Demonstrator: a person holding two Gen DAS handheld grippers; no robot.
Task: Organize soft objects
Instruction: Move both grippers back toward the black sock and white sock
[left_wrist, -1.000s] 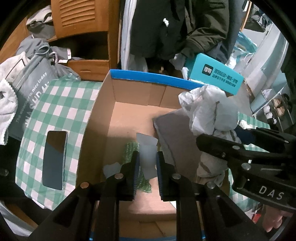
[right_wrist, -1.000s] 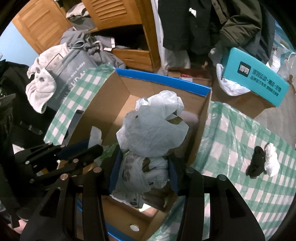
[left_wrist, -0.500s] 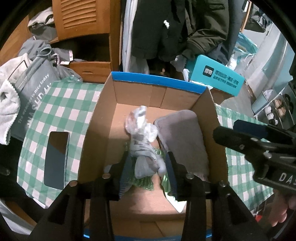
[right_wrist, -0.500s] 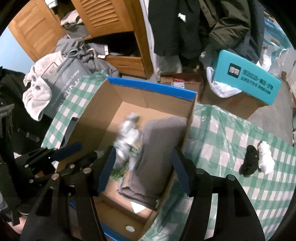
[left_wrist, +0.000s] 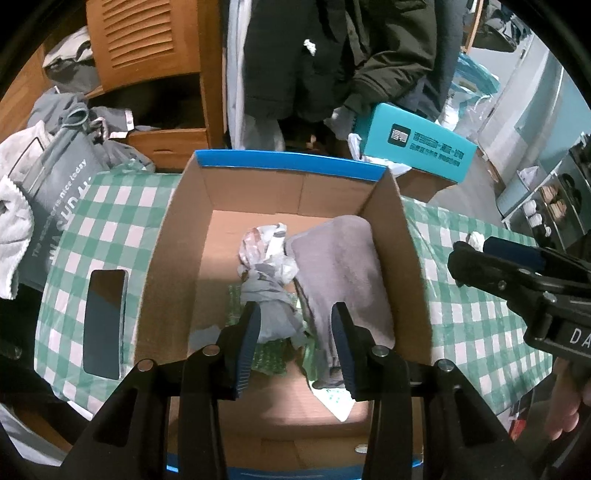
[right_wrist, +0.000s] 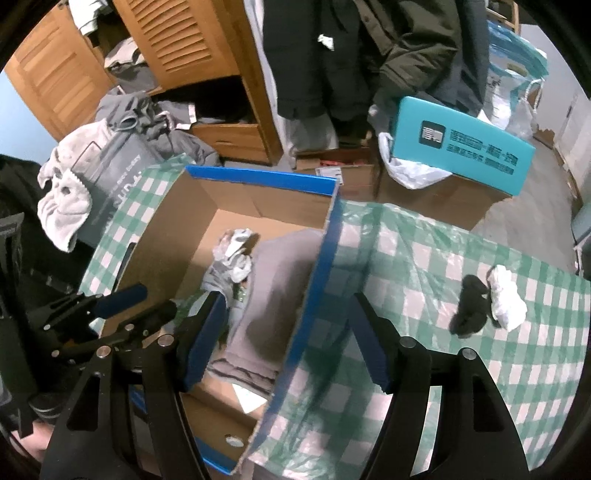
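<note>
One cardboard box (left_wrist: 177, 236) holding one crumpled plastic bag (left_wrist: 267, 258), one grey cloth (left_wrist: 340, 273). Two loose wads (right_wrist: 487, 302) on table (right_wrist: 424, 258). Left claw (left_wrist: 295, 332) parted, empty; right claw (right_wrist: 284, 332) opening, gripping nothing.

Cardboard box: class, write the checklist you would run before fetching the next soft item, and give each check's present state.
1. Crumpled bag bundle lies inside the cardboard box: ok.
2. Grey cloth lies inside the box: ok.
3. Left gripper jaws stand apart around the bundle, not pinching it: ok.
4. Right gripper jaws are opening, nothing held between them: ok.
5. All soft items boxed: not ok; black item and white item lie on the tablecloth.
</note>
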